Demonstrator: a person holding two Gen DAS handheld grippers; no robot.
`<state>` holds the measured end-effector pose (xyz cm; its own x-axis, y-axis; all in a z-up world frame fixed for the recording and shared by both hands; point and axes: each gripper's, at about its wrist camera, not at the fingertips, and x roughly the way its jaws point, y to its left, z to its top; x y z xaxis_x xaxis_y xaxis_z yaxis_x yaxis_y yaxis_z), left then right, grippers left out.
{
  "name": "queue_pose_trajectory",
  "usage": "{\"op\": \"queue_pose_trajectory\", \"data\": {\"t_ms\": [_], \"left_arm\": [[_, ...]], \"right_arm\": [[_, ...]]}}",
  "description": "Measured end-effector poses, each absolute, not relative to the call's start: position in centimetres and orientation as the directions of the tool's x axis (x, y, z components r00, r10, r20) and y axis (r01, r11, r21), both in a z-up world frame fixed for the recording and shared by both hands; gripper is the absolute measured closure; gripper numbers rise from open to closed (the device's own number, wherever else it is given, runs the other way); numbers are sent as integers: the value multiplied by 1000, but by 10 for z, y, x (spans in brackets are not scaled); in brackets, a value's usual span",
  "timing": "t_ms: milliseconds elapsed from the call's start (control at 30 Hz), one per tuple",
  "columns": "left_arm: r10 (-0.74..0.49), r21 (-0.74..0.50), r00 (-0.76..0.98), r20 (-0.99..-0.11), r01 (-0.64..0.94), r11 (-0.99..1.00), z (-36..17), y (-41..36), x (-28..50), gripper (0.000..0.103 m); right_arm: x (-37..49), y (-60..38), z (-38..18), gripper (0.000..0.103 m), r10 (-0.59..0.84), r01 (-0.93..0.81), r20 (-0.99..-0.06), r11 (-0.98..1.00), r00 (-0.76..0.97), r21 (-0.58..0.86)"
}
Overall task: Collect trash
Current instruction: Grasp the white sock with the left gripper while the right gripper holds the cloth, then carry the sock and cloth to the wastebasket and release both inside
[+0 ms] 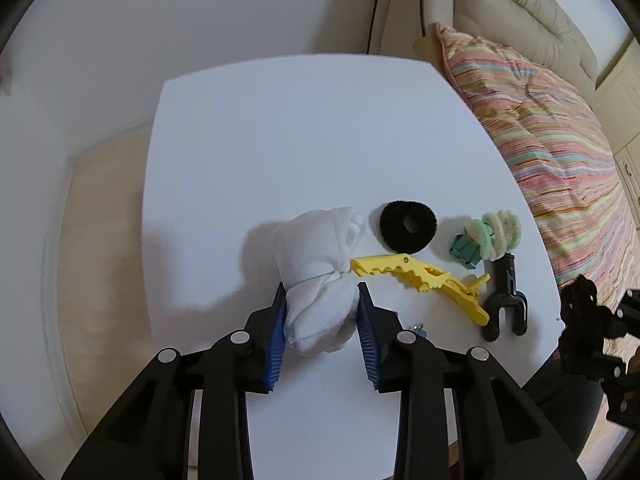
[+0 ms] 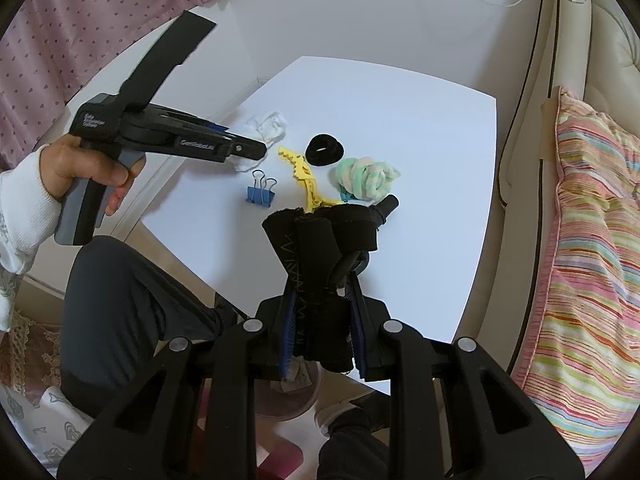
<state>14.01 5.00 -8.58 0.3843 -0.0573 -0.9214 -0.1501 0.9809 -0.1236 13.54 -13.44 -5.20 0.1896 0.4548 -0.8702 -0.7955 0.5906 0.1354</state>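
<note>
Only "GenRobot.AI" reads along the left hand-held gripper (image 2: 256, 152).

One white cloth wad (image 1: 320, 280), one yellow clip (image 1: 420, 284), one blue binder clip (image 2: 260, 194), two scrunchies (image 1: 408, 226)

Only the left gripper (image 2: 256, 151), seen in the left half of the right wrist view, carries any lettering. Along the side of its black body, just behind the fingers, runs one short word in pale capitals and small letters; it looks like a brand name starting with "Gen", but the rest is too blurred to read with certainty. On the back block of the same tool, above the hand (image 2: 86, 168) that holds it, stand three short lines of small pale print, too small to make out. The left wrist view shows no writing, label or number on anything.
</note>
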Motion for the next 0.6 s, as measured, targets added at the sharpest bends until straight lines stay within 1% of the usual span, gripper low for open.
{"op": "queue_pose_trajectory", "data": {"t_ms": [167,600], "left_arm": [[-20,-84,438,-899,-127,988,-67,49,124,71],[-34,-43,596,-802,0,999,-19,17,63,71]], "right_arm": [[133,-132,-51,80,457,-798,-867,590,200,128],[111,-133,-29,80,491,-804,-832,588,260,95]]}}
